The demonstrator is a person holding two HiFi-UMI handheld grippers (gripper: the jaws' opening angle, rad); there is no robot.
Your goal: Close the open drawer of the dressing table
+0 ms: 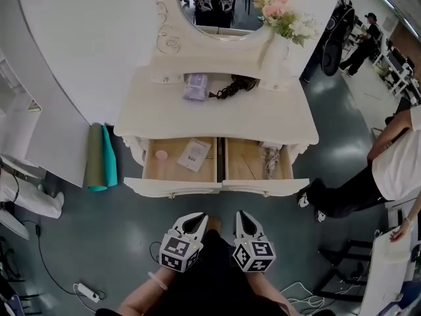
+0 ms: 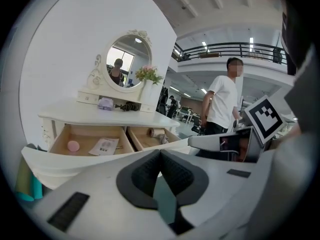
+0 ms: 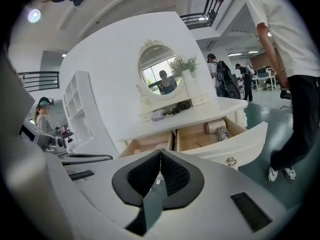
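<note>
Nearest the viewer, the left claw (image 1: 196, 219) and the right claw (image 1: 242, 218) are held side by side over the grey floor (image 1: 131, 229). Each has its jaws pressed together and grips nothing, as both gripper views confirm. Neither touches the furniture, and a strip of floor separates them from it. Straight ahead lie the left drawer (image 1: 174, 187) and the right drawer (image 1: 263, 187) of the dressing counter (image 1: 197, 120), both pulled out to about the same extent. Their white fronts form one long axis running left to right across the claws' line of approach. The left claw faces the left front and the right claw the right front, so each is the nearer one for its own drawer. Closing would likely call for a push away from the person. The left drawer holds a leaflet (image 1: 194, 153) and a pink disc (image 1: 161, 155), and the right holds a pale bundle (image 1: 271, 160). Beyond, a vase (image 1: 273, 58) stands beside the mirror (image 1: 230, 8).
</note>
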